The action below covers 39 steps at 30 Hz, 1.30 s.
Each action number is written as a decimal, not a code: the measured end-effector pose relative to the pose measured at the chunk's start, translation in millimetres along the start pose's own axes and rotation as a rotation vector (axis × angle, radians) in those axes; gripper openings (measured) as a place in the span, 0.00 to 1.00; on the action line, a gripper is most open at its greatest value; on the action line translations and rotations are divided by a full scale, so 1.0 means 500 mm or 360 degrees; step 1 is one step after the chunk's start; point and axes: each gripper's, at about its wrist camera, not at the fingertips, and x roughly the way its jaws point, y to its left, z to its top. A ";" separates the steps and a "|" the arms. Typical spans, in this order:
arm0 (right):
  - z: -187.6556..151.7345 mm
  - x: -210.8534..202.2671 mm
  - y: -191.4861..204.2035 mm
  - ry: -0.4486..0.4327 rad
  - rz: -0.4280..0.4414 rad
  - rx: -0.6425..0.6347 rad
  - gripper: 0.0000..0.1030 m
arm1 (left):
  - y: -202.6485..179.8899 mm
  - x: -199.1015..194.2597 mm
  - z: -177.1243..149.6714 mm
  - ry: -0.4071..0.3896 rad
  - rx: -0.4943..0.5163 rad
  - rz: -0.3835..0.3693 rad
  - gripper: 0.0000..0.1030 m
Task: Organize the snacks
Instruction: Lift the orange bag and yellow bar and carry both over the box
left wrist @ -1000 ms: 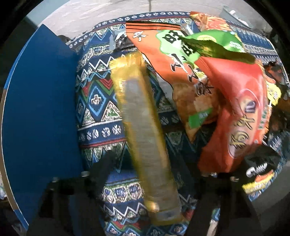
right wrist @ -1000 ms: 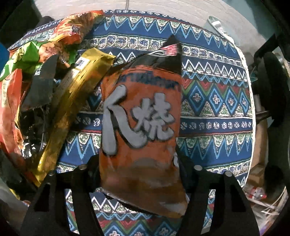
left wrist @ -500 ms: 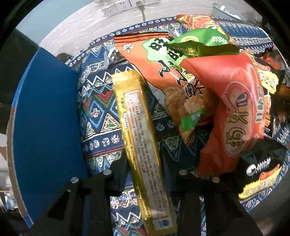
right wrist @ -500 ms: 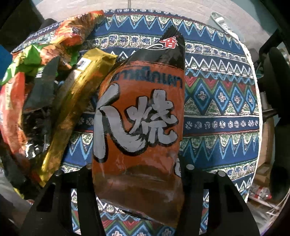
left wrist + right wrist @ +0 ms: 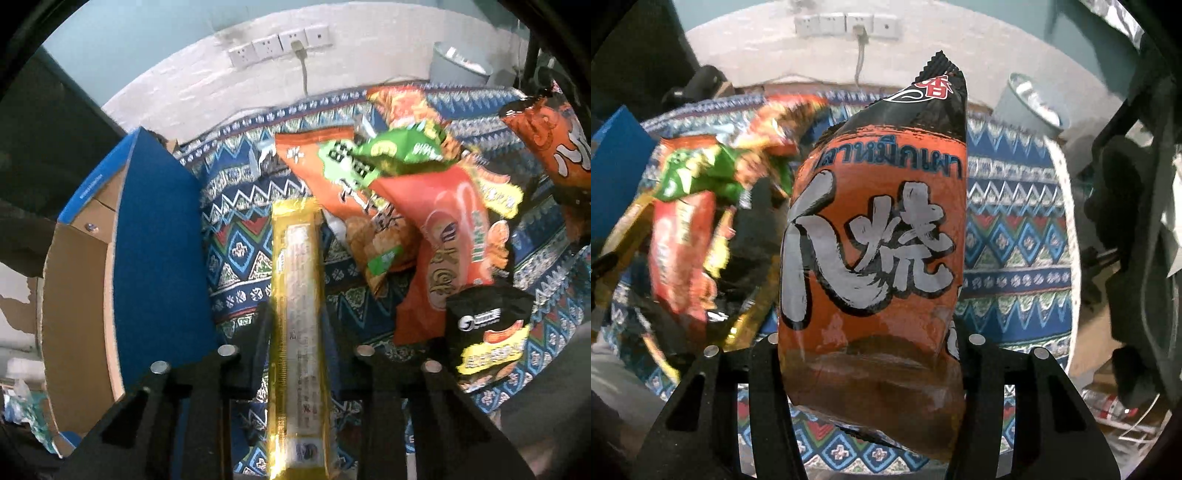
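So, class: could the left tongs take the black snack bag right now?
Probably not: the left tongs are shut on the gold packet; the black snack bag lies unobstructed beside them.

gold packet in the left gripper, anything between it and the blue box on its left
Nothing visible. The gold packet is clamped in the left gripper, and only patterned tablecloth lies between it and the open blue cardboard box. The snack pile sits on the opposite side.
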 end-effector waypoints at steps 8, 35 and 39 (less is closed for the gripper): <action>0.008 -0.060 0.047 -0.0156 0.0066 -0.0075 0.50 | 0.000 -0.049 0.014 -0.0130 0.0052 0.0027 0.07; 0.015 -0.044 0.082 -0.0155 0.0177 -0.0109 0.50 | -0.043 0.133 -0.009 0.0201 0.0010 0.0008 0.39; 0.016 -0.045 0.086 -0.0156 0.0185 -0.0118 0.50 | -0.039 0.124 -0.011 0.0172 -0.0010 -0.0005 0.31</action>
